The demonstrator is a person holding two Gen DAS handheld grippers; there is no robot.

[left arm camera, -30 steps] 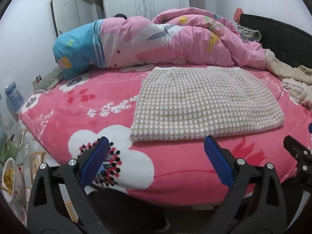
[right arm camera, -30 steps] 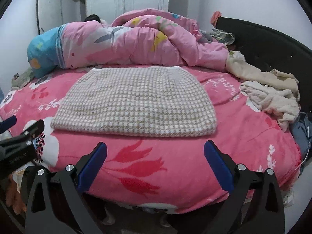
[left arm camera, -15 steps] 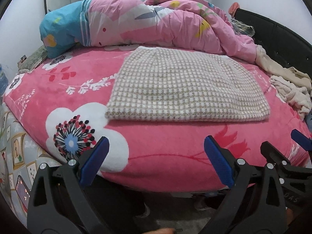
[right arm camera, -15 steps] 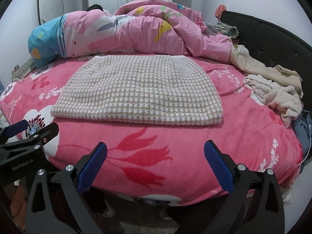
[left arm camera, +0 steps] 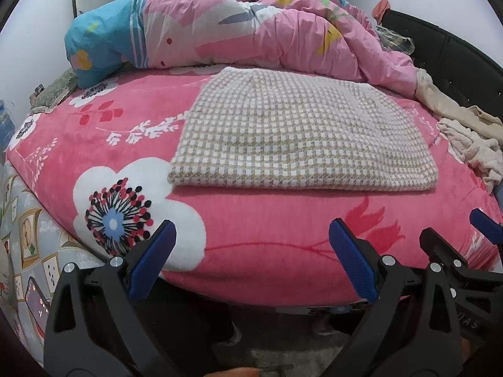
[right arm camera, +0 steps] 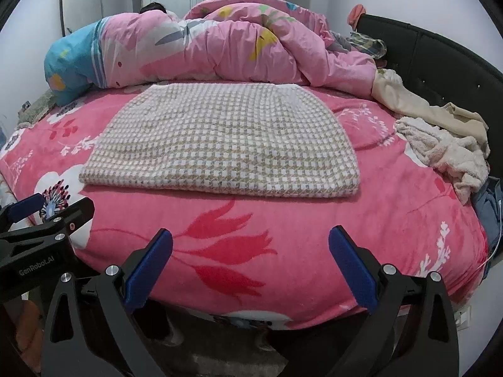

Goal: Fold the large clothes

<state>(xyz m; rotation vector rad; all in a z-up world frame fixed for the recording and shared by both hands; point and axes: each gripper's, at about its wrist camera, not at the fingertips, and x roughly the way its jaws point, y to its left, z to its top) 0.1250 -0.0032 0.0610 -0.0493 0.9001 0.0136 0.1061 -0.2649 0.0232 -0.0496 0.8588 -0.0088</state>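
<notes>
A beige-and-white checked garment (left arm camera: pixel 301 132) lies folded flat in a neat slab on the pink floral bed; it also shows in the right wrist view (right arm camera: pixel 223 138). My left gripper (left arm camera: pixel 251 264) is open and empty, held off the bed's near edge, short of the garment. My right gripper (right arm camera: pixel 251 267) is open and empty too, beside the left one, also off the near edge. The right gripper shows at the right of the left wrist view (left arm camera: pixel 465 242). The left gripper shows at the left of the right wrist view (right arm camera: pixel 47 220).
A rumpled pink and blue duvet (right arm camera: pixel 201 47) lies along the far side of the bed. Cream and beige clothes (right arm camera: pixel 440 138) are piled at the right by the black headboard (right arm camera: pixel 440 59). The pink blanket (right arm camera: pixel 235 238) drops off at the near edge.
Both grippers have risen and tilted down a little, so the bed's near edge and the garment sit lower and closer in view. Both jaws stay open. The garment has not moved.
</notes>
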